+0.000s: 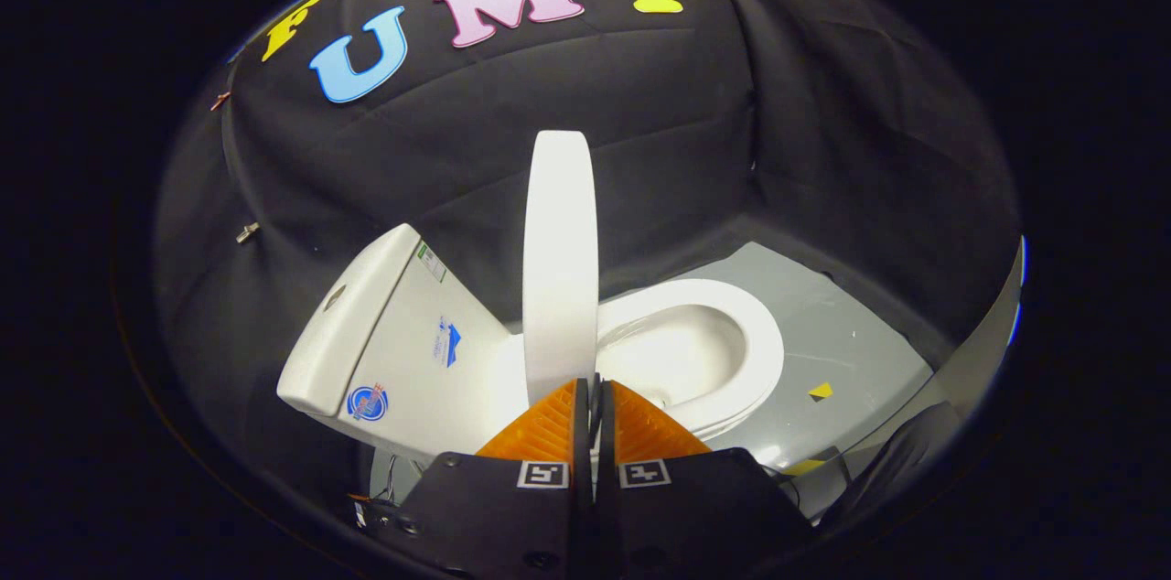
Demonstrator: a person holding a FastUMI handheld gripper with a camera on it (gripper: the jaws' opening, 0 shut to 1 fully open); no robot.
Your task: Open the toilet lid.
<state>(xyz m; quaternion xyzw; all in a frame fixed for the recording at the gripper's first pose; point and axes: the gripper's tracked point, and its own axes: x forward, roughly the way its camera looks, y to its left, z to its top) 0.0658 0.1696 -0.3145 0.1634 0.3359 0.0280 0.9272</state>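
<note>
The white toilet lid stands raised, nearly upright and seen edge-on, its lower end just ahead of the closed orange fingers of the gripper. The white toilet sits on a grey floor panel, cistern to one side of the lid, the open seat ring and bowl on the other.

The gripper sits low, just in front of the raised toilet lid. Its two orange ribbed fingers are pressed together with barely a slit between them, tips meeting right at the lid's lower edge. Nothing is visibly held between them.
</note>
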